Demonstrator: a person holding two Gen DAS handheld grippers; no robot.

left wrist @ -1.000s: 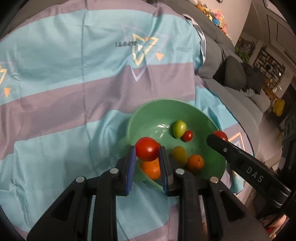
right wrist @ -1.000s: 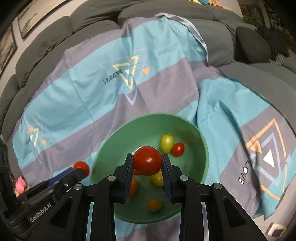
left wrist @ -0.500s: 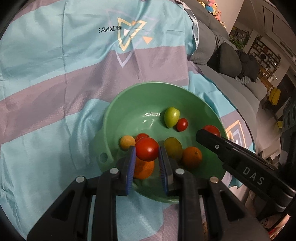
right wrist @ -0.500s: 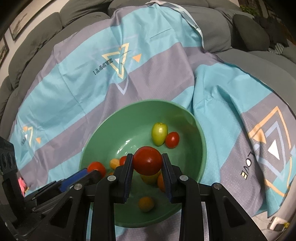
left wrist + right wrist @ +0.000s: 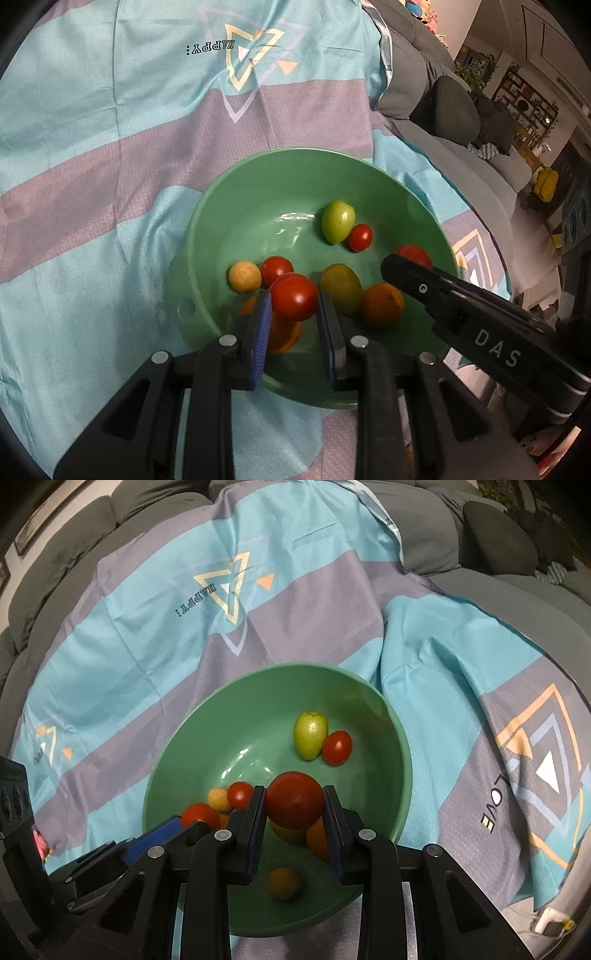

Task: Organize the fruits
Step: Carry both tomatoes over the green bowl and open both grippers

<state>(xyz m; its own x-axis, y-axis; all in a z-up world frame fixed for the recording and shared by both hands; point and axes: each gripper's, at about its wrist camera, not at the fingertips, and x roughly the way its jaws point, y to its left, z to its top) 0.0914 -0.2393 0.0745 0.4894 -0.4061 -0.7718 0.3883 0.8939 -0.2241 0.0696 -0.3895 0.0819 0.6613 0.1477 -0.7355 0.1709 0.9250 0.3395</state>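
Note:
A green bowl (image 5: 236, 195) (image 5: 207, 731) sits on a striped cloth and holds several fruits: a green one (image 5: 338, 220) (image 5: 310, 734), small red tomatoes (image 5: 359, 237) (image 5: 337, 747), orange and yellow ones. My left gripper (image 5: 293, 299) is shut on a red tomato (image 5: 293, 296) over the bowl's near side. My right gripper (image 5: 294, 801) is shut on a larger red tomato (image 5: 294, 799) above the bowl. Each gripper shows in the other's view: the right one (image 5: 410, 264), the left one (image 5: 195, 818).
A teal and grey striped cloth (image 5: 110, 110) (image 5: 461, 672) covers a grey sofa (image 5: 480, 528). Dark cushions (image 5: 456, 110) lie at the right. A white plug (image 5: 550, 921) lies at the lower right edge.
Both grippers have moved forward and down over the bowl, each still holding its tomato. The bowl now looks larger and nearer.

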